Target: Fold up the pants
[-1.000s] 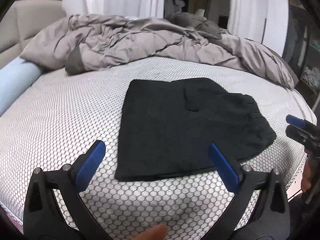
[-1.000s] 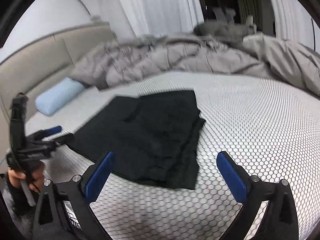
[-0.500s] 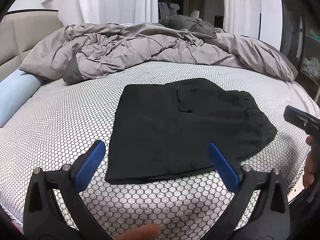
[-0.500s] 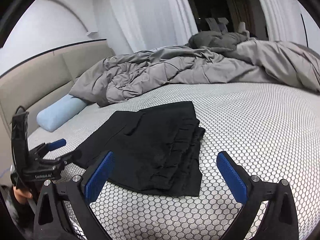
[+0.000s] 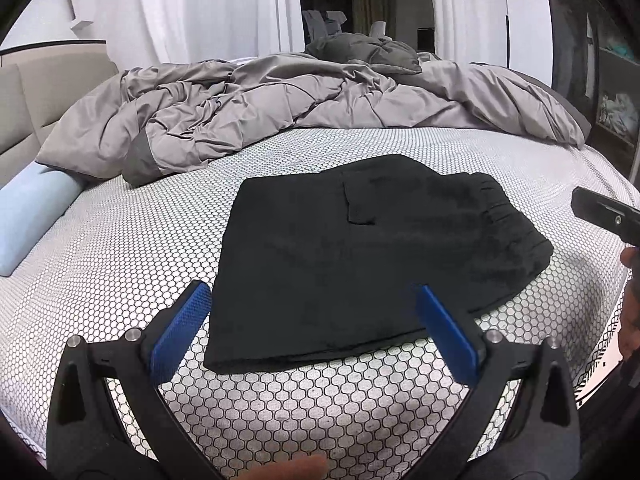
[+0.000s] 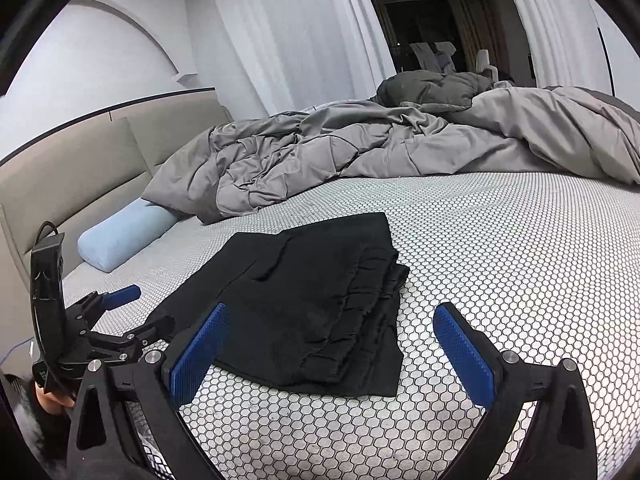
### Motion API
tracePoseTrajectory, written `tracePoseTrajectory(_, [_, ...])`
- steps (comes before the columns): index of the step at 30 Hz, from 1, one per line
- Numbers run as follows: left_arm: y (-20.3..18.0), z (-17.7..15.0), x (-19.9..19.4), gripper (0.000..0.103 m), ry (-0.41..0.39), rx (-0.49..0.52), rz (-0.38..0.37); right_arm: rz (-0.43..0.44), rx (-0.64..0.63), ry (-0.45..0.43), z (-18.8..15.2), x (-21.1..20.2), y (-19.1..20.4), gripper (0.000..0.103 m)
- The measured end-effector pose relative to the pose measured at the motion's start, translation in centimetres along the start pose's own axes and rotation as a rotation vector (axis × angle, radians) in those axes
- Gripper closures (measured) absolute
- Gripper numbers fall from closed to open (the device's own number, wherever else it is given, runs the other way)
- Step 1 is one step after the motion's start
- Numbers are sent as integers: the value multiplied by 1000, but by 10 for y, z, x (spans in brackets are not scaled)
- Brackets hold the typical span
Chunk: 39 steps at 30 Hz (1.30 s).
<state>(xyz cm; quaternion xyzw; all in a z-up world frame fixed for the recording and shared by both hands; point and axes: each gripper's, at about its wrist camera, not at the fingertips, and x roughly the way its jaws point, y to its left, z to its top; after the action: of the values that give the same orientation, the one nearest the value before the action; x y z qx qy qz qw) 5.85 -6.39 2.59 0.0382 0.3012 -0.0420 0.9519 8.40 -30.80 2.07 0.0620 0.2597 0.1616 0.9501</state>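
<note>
The black pants lie folded into a flat rectangle on the honeycomb-patterned bed cover, waistband to the right. They also show in the right wrist view, with the gathered waistband nearest. My left gripper is open and empty, held above the pants' near edge. My right gripper is open and empty, held above the waistband end. The left gripper also shows at the left of the right wrist view.
A crumpled grey duvet covers the far half of the bed. A light blue bolster pillow lies at the left by the beige headboard. White curtains hang behind. The bed's edge runs just below the grippers.
Both grippers have drawn back and up from the pants and stayed open. The pants have not moved.
</note>
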Motion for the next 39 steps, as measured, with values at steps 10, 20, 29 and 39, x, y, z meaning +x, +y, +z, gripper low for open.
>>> tracePoseTrajectory(10, [4,0,0,1,-5,3,-3,-1,-10,7,-2,1,2,0])
tracePoseTrajectory(20, [6,-1,-1,1,-12,5,-2,0,-8,12,-2,3,-1,0])
tracePoseTrajectory(29, [8,-1,-1,1,-14,4,0,-1,-11,11,-2,2,-3,0])
tracePoseTrajectory(39, [12,0,1,1,-12,11,-4,0,-20,20,-3,2,-7,0])
